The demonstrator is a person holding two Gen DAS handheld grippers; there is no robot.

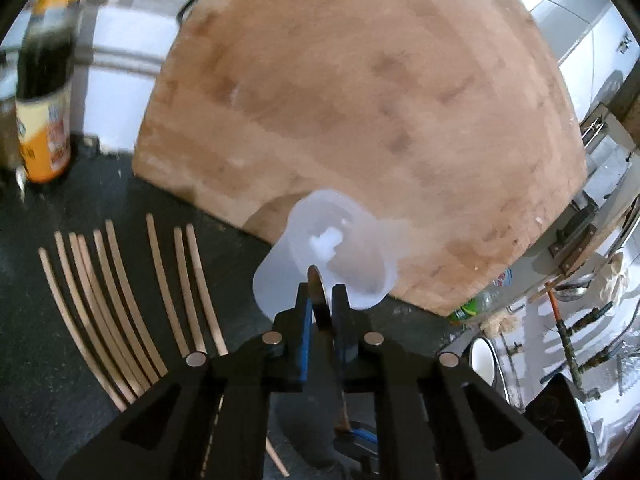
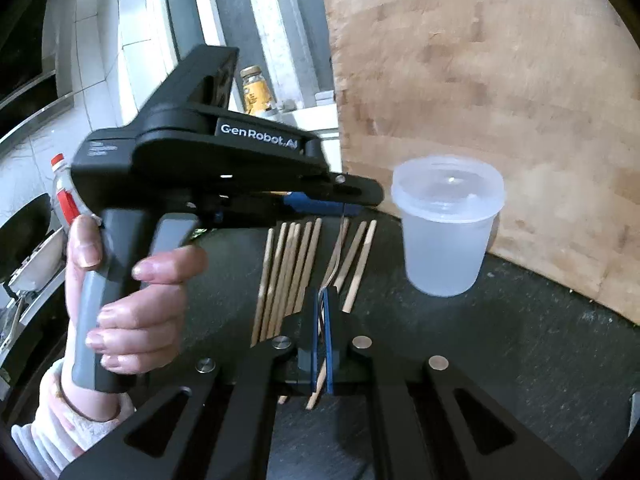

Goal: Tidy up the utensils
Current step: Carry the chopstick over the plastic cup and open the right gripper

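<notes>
A: Through the left wrist camera, our left gripper [image 1: 322, 300] is clamped on a thin metal utensil, probably a spoon [image 1: 320, 300], seen edge-on. Its long axis runs back between the jaws toward us, the rounded end pointing forward at the translucent plastic cup [image 1: 324, 252]. Whether the tip is inside the rim we cannot tell; the cup is blurred.

B: And the chopsticks [image 1: 120, 300]?

A: Nine or so lie side by side on the dark counter [image 1: 48, 360] to the left, fanned slightly, tips toward the wooden cutting board [image 1: 360, 100] leaning behind. None is in the cup, so we judge most of the sorting remains.

B: From the right wrist camera, the cup stands upright just beside the board, apparently empty. The left gripper hangs above the chopsticks' far ends, its slim utensil drooping from the tip.

A: Our right gripper [image 2: 322, 300]?

B: Nearly shut. Something thin shows between the pads, maybe a chopstick pointing away from us, but we cannot tell if it is gripped.
</notes>
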